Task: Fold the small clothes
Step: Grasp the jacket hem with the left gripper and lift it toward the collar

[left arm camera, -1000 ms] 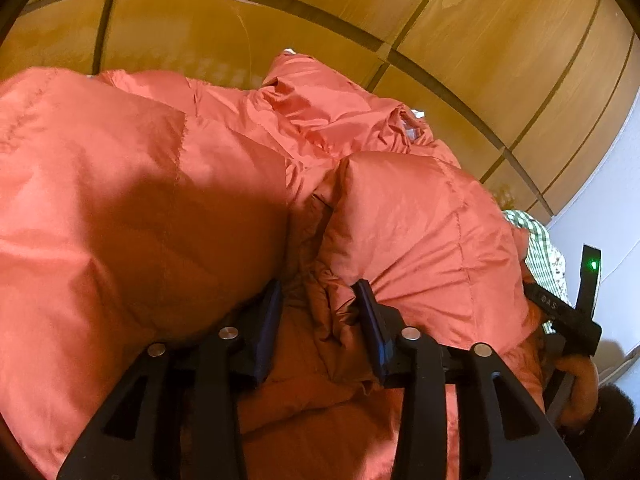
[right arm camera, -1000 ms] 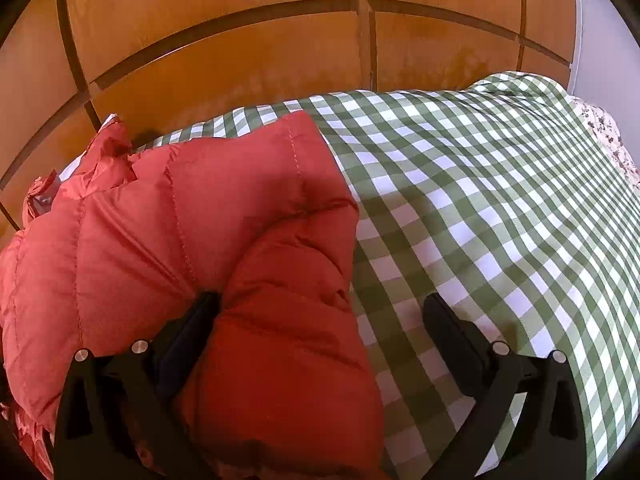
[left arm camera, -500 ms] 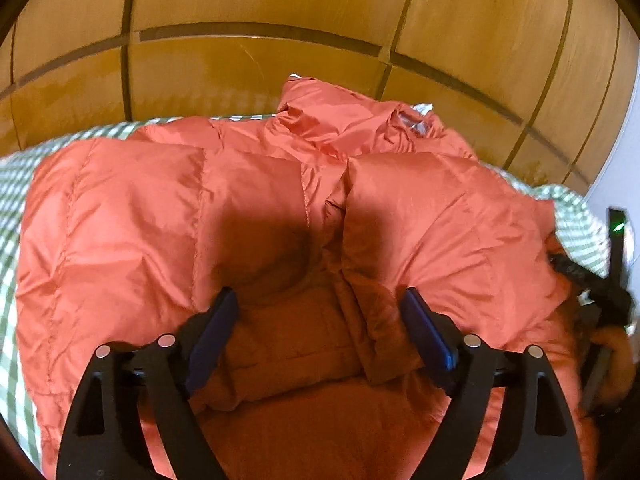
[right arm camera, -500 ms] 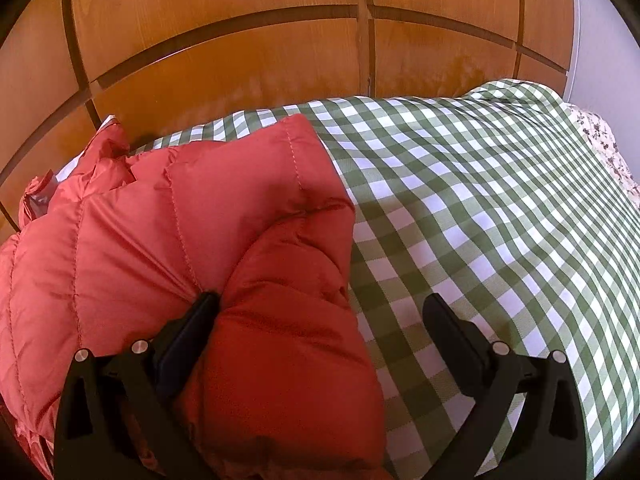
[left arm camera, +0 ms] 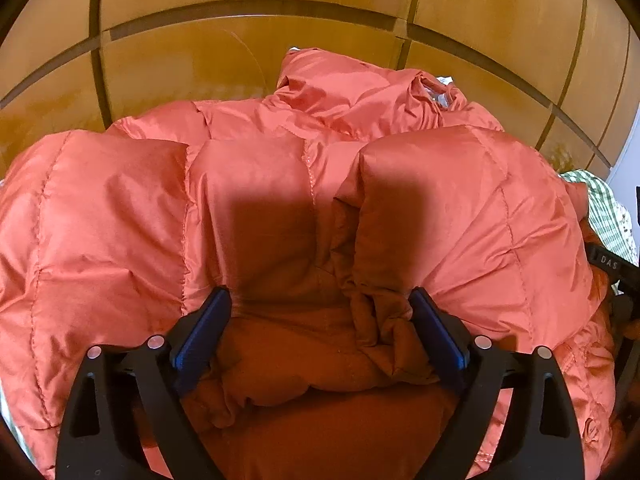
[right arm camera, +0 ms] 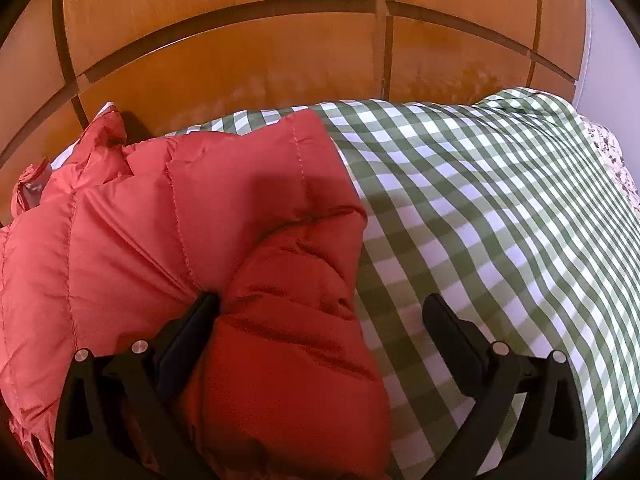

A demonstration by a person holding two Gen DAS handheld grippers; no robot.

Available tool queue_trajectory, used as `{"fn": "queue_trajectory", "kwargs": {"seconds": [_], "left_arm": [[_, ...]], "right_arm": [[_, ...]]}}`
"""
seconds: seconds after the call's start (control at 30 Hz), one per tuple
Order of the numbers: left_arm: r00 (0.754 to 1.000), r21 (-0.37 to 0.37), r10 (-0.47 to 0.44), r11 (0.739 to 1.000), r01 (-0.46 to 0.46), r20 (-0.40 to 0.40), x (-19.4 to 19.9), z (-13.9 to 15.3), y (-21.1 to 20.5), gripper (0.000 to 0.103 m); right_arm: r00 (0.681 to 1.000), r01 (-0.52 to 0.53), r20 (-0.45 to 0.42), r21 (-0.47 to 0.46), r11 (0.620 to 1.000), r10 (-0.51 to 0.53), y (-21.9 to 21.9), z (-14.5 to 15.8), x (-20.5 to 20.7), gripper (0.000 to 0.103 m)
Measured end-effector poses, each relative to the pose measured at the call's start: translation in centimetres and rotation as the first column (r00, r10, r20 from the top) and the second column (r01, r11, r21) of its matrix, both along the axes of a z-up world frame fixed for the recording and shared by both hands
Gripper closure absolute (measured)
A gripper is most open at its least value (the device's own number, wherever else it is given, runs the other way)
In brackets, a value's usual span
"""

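Puffer jacket (left arm camera: 280, 200) — quilted, orange-red — is the biggest thing I have in front of me; it lies in a puffed heap on the green-and-white checked cloth (right arm camera: 480, 220), with its collar end bunched up against the wooden panelled wall (right arm camera: 240, 52) behind. Through the right wrist camera I see the jacket covering the left part of the cloth, while the right part lies bare.

My left gripper (left arm camera: 320, 308) sits low over the middle of the jacket with its jaws spread wide; a rumpled fold of fabric bulges up between the blue-padded fingers (left arm camera: 204, 328), nothing pinched. A slice of the checked cloth shows at the far right of that view, beside a dark piece of the other tool.

My right gripper (right arm camera: 320, 312) is also spread wide — its left finger is tucked into the crease beside a folded sleeve (right arm camera: 296, 320), its right finger hangs over bare cloth.
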State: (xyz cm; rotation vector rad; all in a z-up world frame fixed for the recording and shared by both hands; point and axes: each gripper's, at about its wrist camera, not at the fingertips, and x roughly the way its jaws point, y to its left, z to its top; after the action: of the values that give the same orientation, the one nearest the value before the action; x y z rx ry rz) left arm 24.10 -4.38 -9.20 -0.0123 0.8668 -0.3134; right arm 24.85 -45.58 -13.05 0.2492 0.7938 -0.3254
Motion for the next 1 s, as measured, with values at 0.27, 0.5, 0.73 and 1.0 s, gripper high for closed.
{"fn": "queue_trajectory", "kwargs": {"seconds": [0.27, 0.5, 0.73, 1.0], "left_arm": [[1.0, -0.046, 0.013, 0.999, -0.014, -0.012, -5.1, 2.4, 1.7, 0.004], [0.999, -0.199, 0.045, 0.979, -0.049, -0.024, -11.0, 4.0, 7.8, 0.004], [0.995, -0.269, 0.059, 0.96, -0.079, -0.083, -16.3, 3.4, 13.2, 0.004], [0.994, -0.287, 0.037, 0.956, -0.065, -0.1, -21.1, 3.2, 17.7, 0.004]], "right_arm": [[0.997, -0.051, -0.047, 0.14, 0.989, 0.058, -2.1, 0.4, -0.8, 0.002], [0.996, -0.088, 0.025, 0.233, 0.969, 0.084, -3.9, 2.9, -8.2, 0.002], [0.985, -0.173, 0.047, 0.233, 0.957, 0.167, -4.4, 3.5, -16.9, 0.014], [0.976, -0.214, 0.044, 0.421, 0.882, 0.215, -5.8, 0.7, -25.0, 0.027]]}}
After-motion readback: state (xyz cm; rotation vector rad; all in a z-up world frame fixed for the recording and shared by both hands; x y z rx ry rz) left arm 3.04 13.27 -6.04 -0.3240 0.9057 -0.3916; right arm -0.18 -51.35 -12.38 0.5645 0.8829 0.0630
